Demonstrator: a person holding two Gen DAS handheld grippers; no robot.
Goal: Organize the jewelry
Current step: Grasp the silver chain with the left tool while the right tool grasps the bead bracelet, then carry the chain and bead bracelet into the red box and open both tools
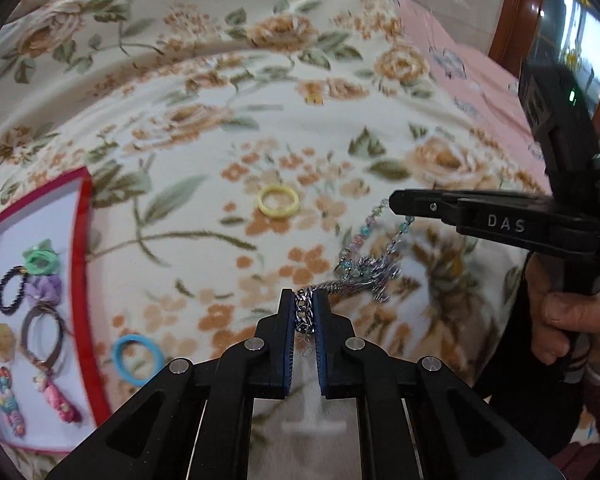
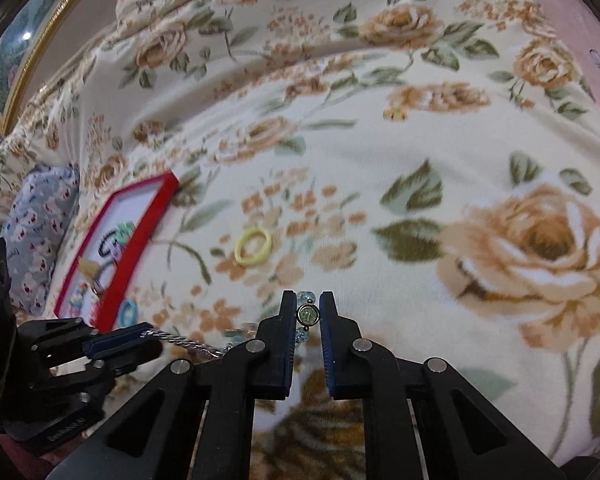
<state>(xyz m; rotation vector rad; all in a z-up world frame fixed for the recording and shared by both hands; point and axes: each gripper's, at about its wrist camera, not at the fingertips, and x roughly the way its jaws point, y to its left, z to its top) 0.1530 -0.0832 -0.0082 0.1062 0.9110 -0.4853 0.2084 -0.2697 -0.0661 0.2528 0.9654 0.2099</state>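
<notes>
A: While both tools are busy on one tangle, how much is sorted?

B: A fair part. The red-rimmed tray (image 1: 85, 216) at the left of the bed holds a green tie (image 1: 40, 261), a dark bead bracelet (image 1: 10, 290), a purple scrunchie (image 1: 46, 289), a brown loop (image 1: 44, 334) and two colourful clips (image 1: 32, 400).

A: And loose?

B: The yellow ring (image 1: 278, 200) and blue ring (image 1: 137, 359) lie on the floral blanket (image 1: 220, 120), apart from each other; the blue one sits just beside the tray rim.

A: The hand-held grippers?

B: The left hand-held gripper (image 1: 304, 312) is pinching a silver chain (image 1: 303, 314). The right hand-held gripper (image 2: 309, 316) has its jaws narrowed around a beaded strand (image 2: 308, 315) with a round green charm; contact looks likely. The two strands meet in a knotted clump (image 1: 368, 276) hanging between the tools, just over the blanket.

A: Judgement?

B: Roughly midway. The knot needs parting, then both strands and both rings go to the tray.
</notes>
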